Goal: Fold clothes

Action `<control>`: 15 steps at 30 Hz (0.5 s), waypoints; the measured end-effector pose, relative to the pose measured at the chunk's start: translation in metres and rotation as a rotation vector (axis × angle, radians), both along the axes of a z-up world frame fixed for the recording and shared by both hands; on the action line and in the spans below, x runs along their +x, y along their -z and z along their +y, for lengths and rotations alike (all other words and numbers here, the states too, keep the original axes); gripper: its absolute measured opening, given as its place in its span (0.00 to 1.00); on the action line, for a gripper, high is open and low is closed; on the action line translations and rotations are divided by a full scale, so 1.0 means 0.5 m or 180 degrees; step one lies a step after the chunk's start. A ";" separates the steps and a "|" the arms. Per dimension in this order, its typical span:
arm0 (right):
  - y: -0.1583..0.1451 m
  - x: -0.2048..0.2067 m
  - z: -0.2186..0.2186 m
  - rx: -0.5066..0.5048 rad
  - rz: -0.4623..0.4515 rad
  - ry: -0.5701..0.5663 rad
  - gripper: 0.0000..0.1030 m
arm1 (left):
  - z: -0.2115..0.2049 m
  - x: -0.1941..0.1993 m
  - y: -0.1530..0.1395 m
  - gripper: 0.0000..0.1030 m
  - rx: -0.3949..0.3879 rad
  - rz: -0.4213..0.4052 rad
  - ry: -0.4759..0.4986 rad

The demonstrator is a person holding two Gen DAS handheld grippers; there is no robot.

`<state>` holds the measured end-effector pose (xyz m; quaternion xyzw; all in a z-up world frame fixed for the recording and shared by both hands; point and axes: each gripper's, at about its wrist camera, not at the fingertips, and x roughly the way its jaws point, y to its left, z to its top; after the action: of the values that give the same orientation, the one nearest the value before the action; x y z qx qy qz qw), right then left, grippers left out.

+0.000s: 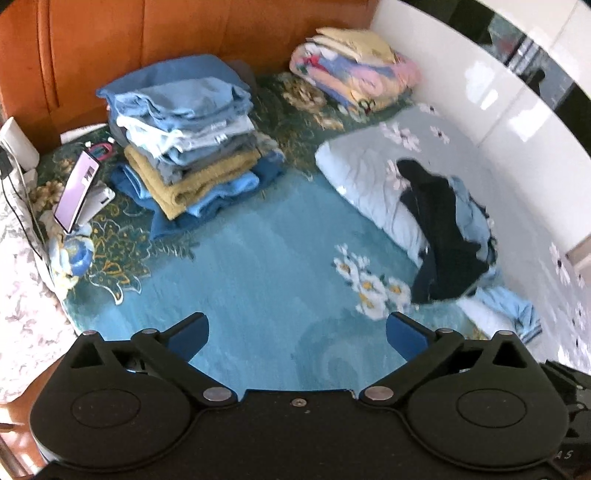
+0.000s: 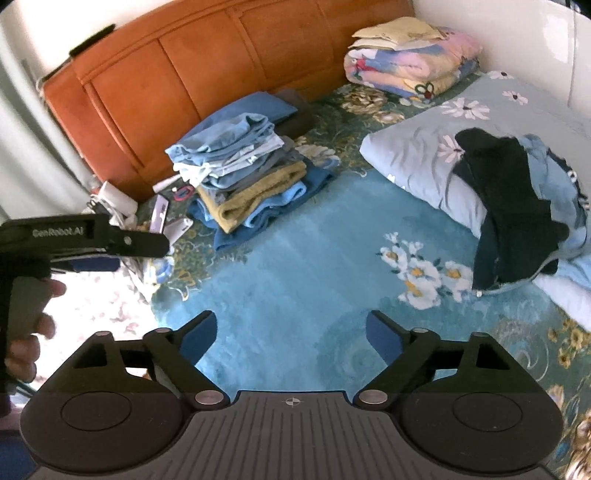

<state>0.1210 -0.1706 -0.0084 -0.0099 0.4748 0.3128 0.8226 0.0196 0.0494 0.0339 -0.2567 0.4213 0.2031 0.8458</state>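
A stack of folded clothes (image 1: 188,144) (image 2: 243,173), blue, pale and mustard, stands on the bed near the headboard. Unfolded garments, a dark one (image 1: 439,229) (image 2: 513,206) over a light blue one (image 1: 472,210) (image 2: 554,177), lie heaped on a flowered pillow (image 1: 365,166) (image 2: 413,147) to the right. My left gripper (image 1: 295,332) hovers open over the bare teal bedspread, holding nothing. My right gripper (image 2: 290,334) is also open and empty above the same spot. The left gripper's body (image 2: 74,240), held by a hand (image 2: 33,321), shows at the right wrist view's left edge.
A teal flowered bedspread (image 1: 266,258) (image 2: 303,266) covers the bed. A folded quilt (image 1: 354,74) (image 2: 410,59) sits in the far corner by the orange headboard (image 1: 147,33) (image 2: 207,70). A phone (image 1: 77,188) (image 2: 159,214) and small items lie left of the stack. White wall (image 1: 498,110) runs along the right.
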 end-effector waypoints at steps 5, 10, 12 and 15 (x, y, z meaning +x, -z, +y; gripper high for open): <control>0.007 -0.019 -0.016 0.0029 0.0057 0.0018 0.91 | -0.016 -0.009 0.006 0.98 0.0010 0.0100 -0.0028; 0.013 -0.036 -0.028 0.0052 0.0112 0.0020 0.91 | -0.010 -0.026 0.009 0.98 -0.0038 0.0150 -0.0254; 0.013 -0.041 -0.025 0.0051 0.0124 -0.0014 0.92 | -0.005 -0.030 0.013 0.98 -0.0061 0.0204 -0.0338; 0.013 -0.046 -0.019 0.0053 0.0132 -0.0078 0.92 | 0.001 -0.038 0.015 0.99 -0.0091 0.0254 -0.0403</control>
<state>0.0981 -0.1801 -0.0149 -0.0024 0.4889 0.3269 0.8087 0.0007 0.0497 0.0262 -0.2866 0.4404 0.2602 0.8100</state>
